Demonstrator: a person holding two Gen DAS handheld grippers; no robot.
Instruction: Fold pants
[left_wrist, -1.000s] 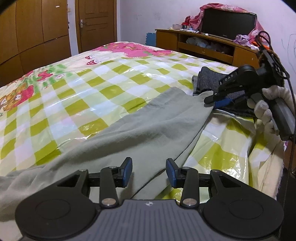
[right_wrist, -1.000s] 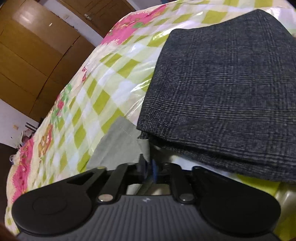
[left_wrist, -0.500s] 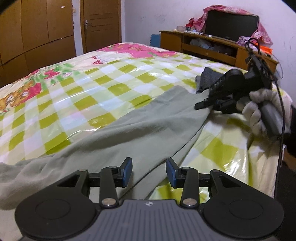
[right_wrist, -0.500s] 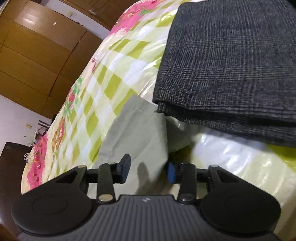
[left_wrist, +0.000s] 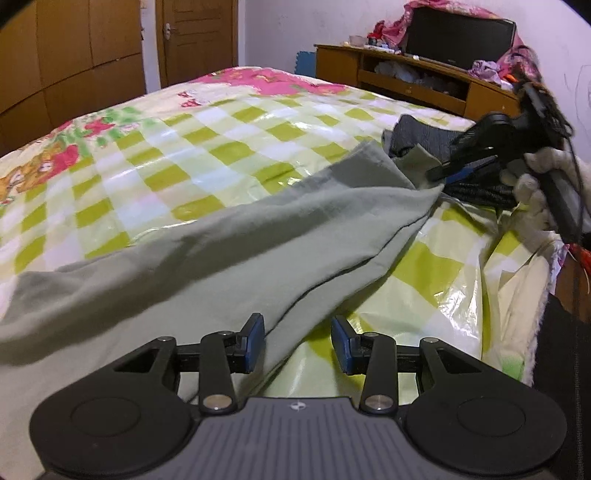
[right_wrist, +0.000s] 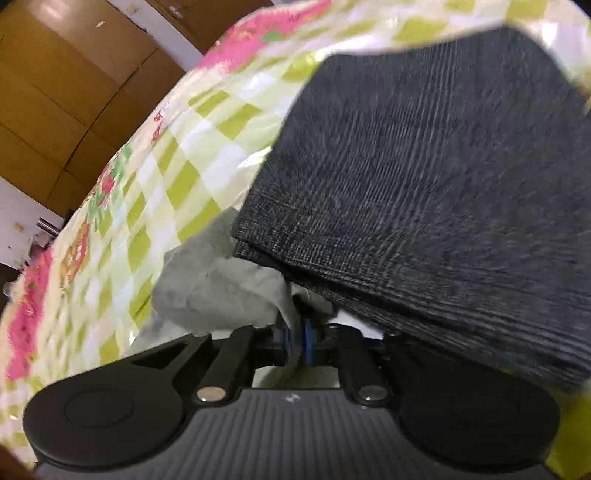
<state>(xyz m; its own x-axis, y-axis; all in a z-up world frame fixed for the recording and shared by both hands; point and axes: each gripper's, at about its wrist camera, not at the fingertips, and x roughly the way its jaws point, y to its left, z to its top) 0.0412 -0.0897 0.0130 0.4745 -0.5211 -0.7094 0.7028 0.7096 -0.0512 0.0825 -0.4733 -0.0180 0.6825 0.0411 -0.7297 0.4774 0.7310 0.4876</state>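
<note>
Grey-green pants (left_wrist: 229, 236) caught at the hem, ready for a fold

Half a second ago the right hand-held gripper (right_wrist: 297, 338) stood open over the leg's end; now its blue pads are nearly together with the hem pinched between them, the jaws easing slightly apart at this instant, so the grip looks thin. Folded dark pants (right_wrist: 443, 192) lie just beyond its tips on the bed (left_wrist: 155, 147). Nearer the waist, the left hand-held gripper (left_wrist: 297, 345) hovers partly open, holding nothing, cloth edge between its pads. Likely next: carrying the hem back over.
</note>
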